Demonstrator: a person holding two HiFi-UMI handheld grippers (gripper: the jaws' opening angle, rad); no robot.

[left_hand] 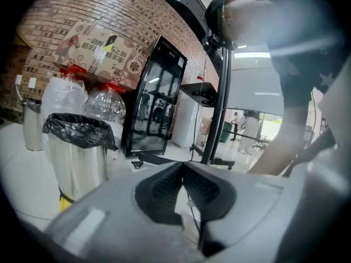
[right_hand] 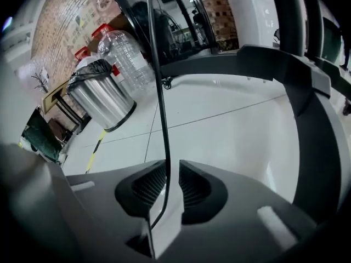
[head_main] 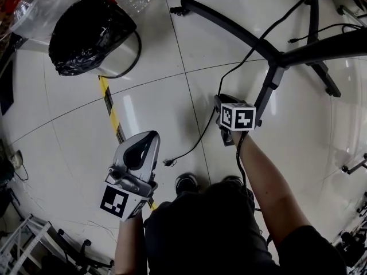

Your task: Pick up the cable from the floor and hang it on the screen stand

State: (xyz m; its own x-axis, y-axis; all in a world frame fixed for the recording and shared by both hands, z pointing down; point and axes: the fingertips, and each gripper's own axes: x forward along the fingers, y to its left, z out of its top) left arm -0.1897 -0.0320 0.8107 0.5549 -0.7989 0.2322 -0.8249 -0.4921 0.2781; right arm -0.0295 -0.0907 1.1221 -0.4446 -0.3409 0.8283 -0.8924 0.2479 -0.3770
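A thin black cable [head_main: 202, 132] comes down from the upper right past the black screen stand [head_main: 298, 55] to my right gripper [head_main: 222, 105], then trails to its plug end [head_main: 168, 162] on the white tile floor. In the right gripper view the cable [right_hand: 159, 92] runs between the jaws of the right gripper [right_hand: 171, 167]. It lies along the left pad, and a gap shows beside it. My left gripper [head_main: 152, 136] hovers over the floor to the left. Its jaw tips meet with nothing between them in its own view [left_hand: 182, 166].
A steel bin with a black bag [head_main: 94, 36] stands at the upper left, with large water bottles [left_hand: 104, 106] behind it. Yellow-black tape [head_main: 112, 110] crosses the floor. The stand's legs [head_main: 223, 22] spread ahead, and a second cable [head_main: 321, 30] lies by them. My shoes [head_main: 186, 182] are below.
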